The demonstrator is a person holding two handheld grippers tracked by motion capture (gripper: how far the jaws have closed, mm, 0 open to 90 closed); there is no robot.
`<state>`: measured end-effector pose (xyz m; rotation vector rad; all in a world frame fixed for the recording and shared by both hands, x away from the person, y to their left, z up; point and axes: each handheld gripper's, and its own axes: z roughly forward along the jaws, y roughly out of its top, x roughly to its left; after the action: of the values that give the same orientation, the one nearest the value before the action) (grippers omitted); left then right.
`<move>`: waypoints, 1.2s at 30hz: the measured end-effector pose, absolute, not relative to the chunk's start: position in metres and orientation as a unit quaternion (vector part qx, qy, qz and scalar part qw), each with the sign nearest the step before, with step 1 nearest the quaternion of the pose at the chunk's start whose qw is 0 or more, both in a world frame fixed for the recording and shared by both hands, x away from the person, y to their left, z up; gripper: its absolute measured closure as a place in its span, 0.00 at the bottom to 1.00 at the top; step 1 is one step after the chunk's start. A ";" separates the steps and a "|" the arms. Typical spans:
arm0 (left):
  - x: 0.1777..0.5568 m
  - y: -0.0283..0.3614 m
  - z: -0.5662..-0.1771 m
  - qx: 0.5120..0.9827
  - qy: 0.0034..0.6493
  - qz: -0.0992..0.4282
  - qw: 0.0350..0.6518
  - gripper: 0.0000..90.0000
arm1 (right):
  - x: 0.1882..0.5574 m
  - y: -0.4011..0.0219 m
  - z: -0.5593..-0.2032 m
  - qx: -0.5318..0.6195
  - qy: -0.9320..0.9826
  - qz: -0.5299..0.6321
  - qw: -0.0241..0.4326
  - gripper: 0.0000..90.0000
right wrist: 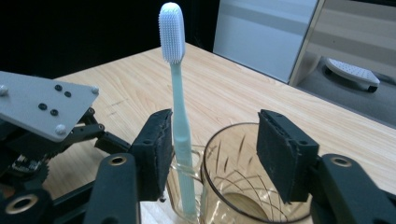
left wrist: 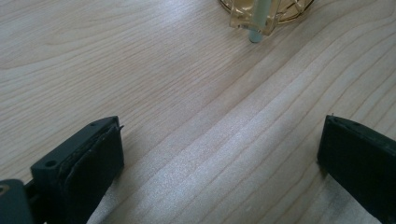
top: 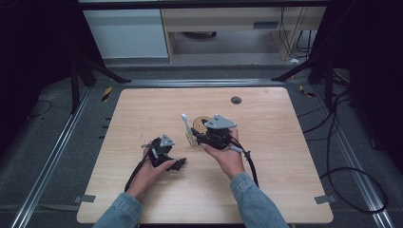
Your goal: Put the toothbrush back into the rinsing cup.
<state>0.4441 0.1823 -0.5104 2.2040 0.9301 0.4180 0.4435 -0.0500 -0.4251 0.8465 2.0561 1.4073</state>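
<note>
Two tools, right tool (right wrist: 210,154) parted around unmarked toothbrush (right wrist: 177,107) in cup (right wrist: 243,186), left tool (left wrist: 219,163) wide.

Denim sleeves (top: 254,199), black cabled grippers (top: 167,159)

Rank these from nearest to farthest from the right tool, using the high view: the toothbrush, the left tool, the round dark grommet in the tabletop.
1. toothbrush: upright, just left of the right tool.
2. left tool: lower left, near the table's front.
3. grommet: toward the far edge.
</note>
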 end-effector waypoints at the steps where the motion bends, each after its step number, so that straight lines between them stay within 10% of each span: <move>1: 0.444 0.182 -0.510 0.850 0.359 0.161 0.349 0.00 | 0.443 -0.051 -0.424 0.314 0.756 0.516 0.251 0.45; 20: 0.444 0.182 -0.510 0.850 0.360 0.163 0.349 0.00 | 0.440 -0.096 -0.409 0.388 0.768 0.449 0.241 0.13; 36: 0.444 0.182 -0.510 0.850 0.360 0.163 0.349 0.00 | 0.436 -0.143 -0.409 0.409 0.779 0.416 0.230 0.07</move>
<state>0.4438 0.1823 -0.5104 2.2025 0.9322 0.4216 0.4364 -0.1425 -0.4093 1.1259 2.1433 1.1442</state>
